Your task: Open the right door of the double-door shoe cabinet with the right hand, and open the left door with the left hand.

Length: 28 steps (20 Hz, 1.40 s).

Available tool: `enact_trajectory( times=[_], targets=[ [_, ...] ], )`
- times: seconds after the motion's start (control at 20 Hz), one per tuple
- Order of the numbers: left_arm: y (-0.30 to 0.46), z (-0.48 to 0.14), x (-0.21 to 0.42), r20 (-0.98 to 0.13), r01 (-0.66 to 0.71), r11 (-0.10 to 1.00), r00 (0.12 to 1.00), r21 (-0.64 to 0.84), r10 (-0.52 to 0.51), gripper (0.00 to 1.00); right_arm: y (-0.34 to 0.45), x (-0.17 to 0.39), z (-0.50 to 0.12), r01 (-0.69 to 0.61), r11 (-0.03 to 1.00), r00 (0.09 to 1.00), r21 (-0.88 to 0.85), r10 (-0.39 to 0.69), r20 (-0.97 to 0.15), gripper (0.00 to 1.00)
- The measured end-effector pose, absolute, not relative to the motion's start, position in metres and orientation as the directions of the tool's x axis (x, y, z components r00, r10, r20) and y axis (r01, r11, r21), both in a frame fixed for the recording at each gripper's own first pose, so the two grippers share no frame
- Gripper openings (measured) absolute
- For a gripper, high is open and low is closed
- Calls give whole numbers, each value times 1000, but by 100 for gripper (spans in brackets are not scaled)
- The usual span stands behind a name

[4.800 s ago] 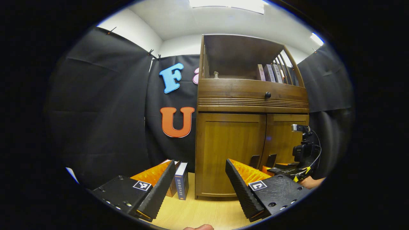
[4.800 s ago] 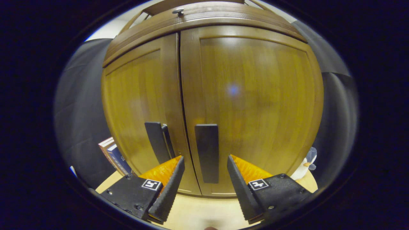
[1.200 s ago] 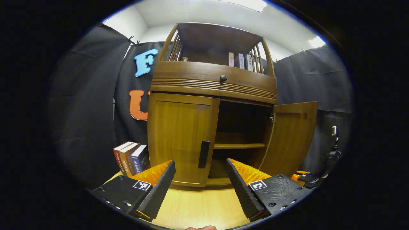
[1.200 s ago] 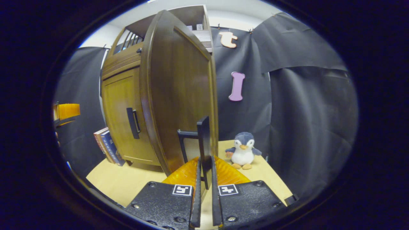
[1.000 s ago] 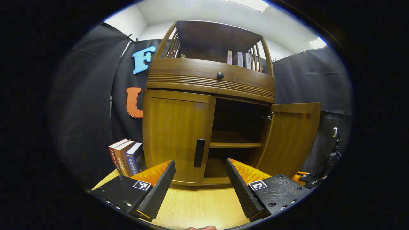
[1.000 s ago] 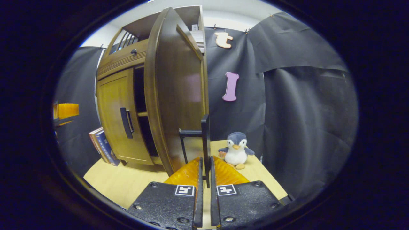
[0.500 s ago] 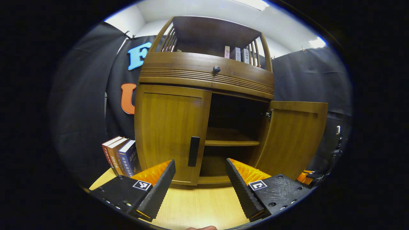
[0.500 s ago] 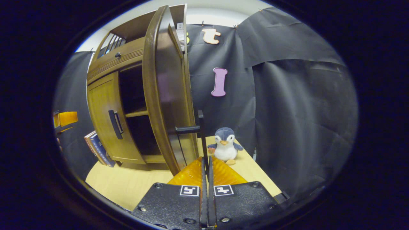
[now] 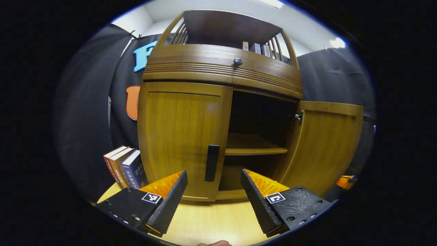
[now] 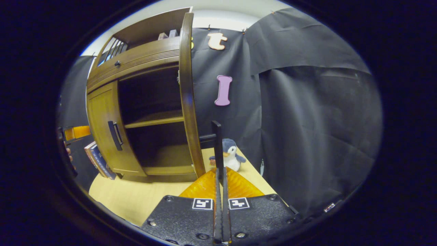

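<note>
Double-door shoe cabinet of brown wood (image 9: 222, 65) stands at the back of the light wooden tabletop (image 9: 208, 222), and we see its right door (image 9: 322, 147) swung wide open while its left door (image 9: 181, 136) sits flush and closed. In the right gripper view the right door appears edge-on, so its face is hidden from us. The far side of its black bar handle (image 10: 217, 150) is hard to make out. A grey and white penguin plush toy (image 10: 230, 155) near the tabletop's right edge is partly covered by that handle.

Bare tabletop lies open in front of the cabinet. Upright books (image 9: 124, 167) stand at the back left, just beside the cabinet.

Our right tool (image 10: 220, 177) is clenched on the right door's handle. Our left tool (image 9: 213, 189) is released, fingers spread wide, holding nothing, with the left door's black handle (image 9: 211, 163) beyond the gap.
</note>
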<state>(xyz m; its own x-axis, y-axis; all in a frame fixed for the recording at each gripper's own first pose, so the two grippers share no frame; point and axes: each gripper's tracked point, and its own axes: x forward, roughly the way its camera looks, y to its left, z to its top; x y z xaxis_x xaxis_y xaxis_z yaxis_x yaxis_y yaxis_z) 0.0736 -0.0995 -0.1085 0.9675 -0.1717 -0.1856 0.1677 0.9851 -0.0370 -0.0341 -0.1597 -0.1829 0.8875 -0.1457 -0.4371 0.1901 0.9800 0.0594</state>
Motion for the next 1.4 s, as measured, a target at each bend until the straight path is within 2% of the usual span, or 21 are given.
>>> enact_trajectory(
  times=[0.1, 0.15, 0.2, 0.25, 0.4, 0.5, 0.55, 0.6, 0.65, 0.7, 0.75, 0.8, 0.9, 0.95, 1.0, 1.05, 1.2, 1.25, 1.4],
  targets=[
    [-99, -118, 92, -190, 172, 985, 966, -26, -174, 95, -160, -33, -178, 209, 976, 893, 67, -162, -421, 0],
    [-99, -123, 101, -199, 172, 985, 965, -18, -173, 95, -162, -34, -178, 216, 974, 894, 62, -172, -413, 4],
    [-98, -128, 110, -203, 171, 985, 965, -4, -168, 95, -164, -35, -177, 227, 973, 893, 51, -187, -410, 0],
    [-99, -131, 118, -199, 170, 985, 966, 15, -164, 95, -165, -37, -176, 228, 973, 893, 44, -191, -408, 6],
    [-107, -144, 143, -207, 188, 982, 962, 31, -178, 95, -167, -43, -166, 227, 973, 899, 27, -199, -391, 12],
    [-106, -149, 161, -220, 181, 982, 962, 61, -164, 94, -168, -54, -160, 229, 973, 899, 11, -207, -386, 23],
    [-106, -154, 171, -237, 178, 981, 959, 77, -156, 94, -168, -58, -158, 235, 972, 896, 6, -214, -390, 33],
    [-105, -161, 180, -256, 177, 981, 955, 84, -151, 94, -170, -62, -155, 244, 970, 894, 6, -222, -389, 36],
    [-105, -168, 187, -272, 180, 980, 950, 85, -151, 100, -171, -64, -152, 251, 968, 894, 8, -228, -385, 43],
    [-104, -177, 196, -293, 185, 979, 944, 84, -153, 100, -173, -66, -148, 258, 966, 895, 9, -235, -380, 43],
    [-101, -184, 202, -314, 178, 980, 939, 85, -143, 84, -175, -70, -146, 267, 964, 894, 8, -244, -376, 46],
    [-97, -188, 207, -322, 171, 982, 937, 85, -135, 94, -176, -73, -143, 274, 962, 893, 5, -253, -373, 49],
    [-95, -189, 213, -313, 177, 981, 939, 79, -144, 91, -180, -78, -137, 283, 959, 892, -4, -265, -365, 52],
    [-96, -189, 218, -305, 180, 980, 941, 79, -148, 96, -179, -79, -136, 287, 958, 893, -9, -270, -361, 54],
    [-96, -189, 216, -307, 178, 981, 940, 76, -147, 75, -179, -81, -135, 289, 957, 893, -12, -274, -357, 54],
    [-97, -188, 216, -302, 180, 981, 942, 79, -148, 82, -179, -82, -133, 289, 957, 893, -13, -275, -355, 54],
    [-104, -187, 213, -298, 202, 977, 938, 62, -175, 78, -176, -84, -135, 285, 958, 892, -15, -271, -362, 54],
    [-109, -187, 212, -297, 213, 975, 936, 58, -187, 59, -174, -83, -135, 279, 960, 892, -16, -265, -365, 54],
    [-120, -189, 216, -285, 244, 965, 935, 93, -209, 40, -169, -83, -134, 261, 965, 896, -31, -254, -365, 54]
  ],
)
